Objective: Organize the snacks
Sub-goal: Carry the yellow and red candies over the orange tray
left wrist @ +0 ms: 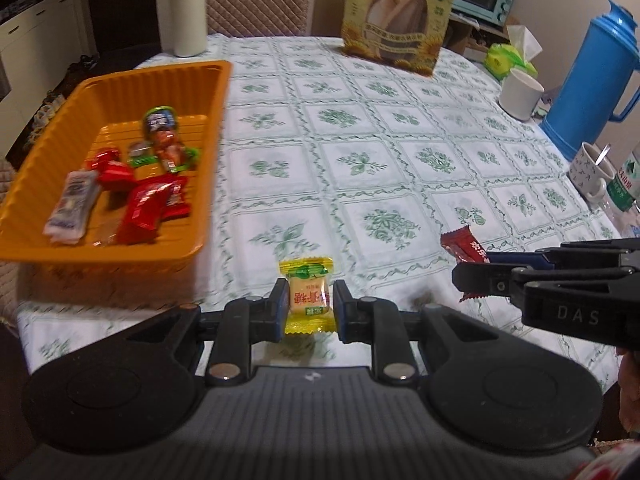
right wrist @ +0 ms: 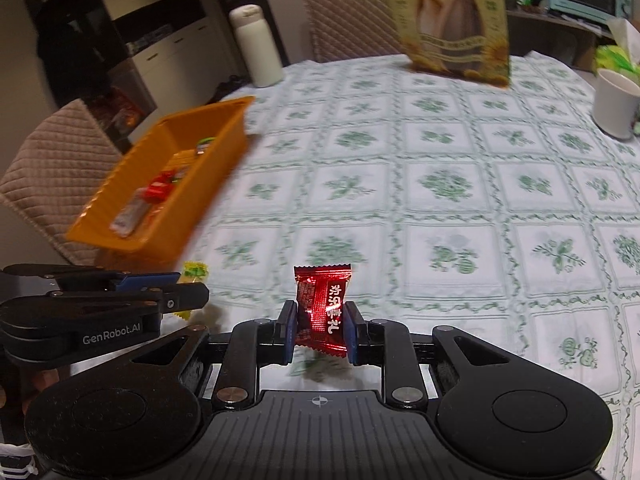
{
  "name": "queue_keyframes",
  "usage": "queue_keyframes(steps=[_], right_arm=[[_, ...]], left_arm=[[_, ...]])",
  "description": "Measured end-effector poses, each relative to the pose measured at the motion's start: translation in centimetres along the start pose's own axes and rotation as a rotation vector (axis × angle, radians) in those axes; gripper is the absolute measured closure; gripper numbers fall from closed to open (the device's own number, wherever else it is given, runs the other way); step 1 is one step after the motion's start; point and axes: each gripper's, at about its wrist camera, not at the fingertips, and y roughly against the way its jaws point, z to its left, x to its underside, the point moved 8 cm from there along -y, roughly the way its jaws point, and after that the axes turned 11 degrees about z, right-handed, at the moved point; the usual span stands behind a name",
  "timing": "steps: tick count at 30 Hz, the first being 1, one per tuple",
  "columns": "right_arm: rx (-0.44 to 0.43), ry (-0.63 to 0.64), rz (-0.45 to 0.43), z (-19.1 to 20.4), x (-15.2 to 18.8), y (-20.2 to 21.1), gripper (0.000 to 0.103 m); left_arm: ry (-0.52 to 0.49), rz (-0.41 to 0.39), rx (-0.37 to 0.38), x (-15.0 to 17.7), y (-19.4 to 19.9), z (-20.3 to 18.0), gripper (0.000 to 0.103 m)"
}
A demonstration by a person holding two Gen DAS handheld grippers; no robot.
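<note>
Snacks [left wrist: 136, 184] heaped in orange tray [left wrist: 208, 152]; left fingers [left wrist: 280, 308] pinching yellow candy [left wrist: 309, 300], right fingers [right wrist: 289, 330] red candy [right wrist: 323, 312].

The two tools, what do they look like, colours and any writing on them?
Both the left tool and the right tool are black, with blue pads, round silver pivot bolts and a ribbed grey body. Seen side-on, they read "GenRobot.AI" and "DAS".

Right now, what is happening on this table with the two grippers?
A person is sorting snacks with a gripper in each hand. The left gripper is shut on a yellow candy, and the right gripper is shut on a red candy. Both are held above the tablecloth. The orange basket, to the left, already holds several wrapped snacks.
</note>
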Motion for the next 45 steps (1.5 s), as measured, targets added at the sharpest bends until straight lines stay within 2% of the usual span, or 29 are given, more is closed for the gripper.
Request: queue_keyframes(steps=[11, 23, 34, 45], right_arm=[[-0.089, 0.112, 0.002, 6.1, -0.8, 0.7, 0.079], [-0.169, 0.196, -0.010, 12.7, -4.3, -1.2, 0.079], [-0.179, 0.185, -0.020, 16.3, -8.5, -4.6, 0.079], [-0.128, 0.150, -0.019, 17.0, -12.7, -8.9, 0.079]], left_arm=[[0.100, -0.056, -0.046, 1.2, 4.4, 5.6, 0.082], [0.176, -0.120, -0.097, -0.4, 7.2, 12.7, 0.082], [0.151, -0.155, -0.121, -4.6, 6.7, 17.7, 0.082], [0.092, -0.160, -0.103, -9.6, 3.9, 19.8, 0.082]])
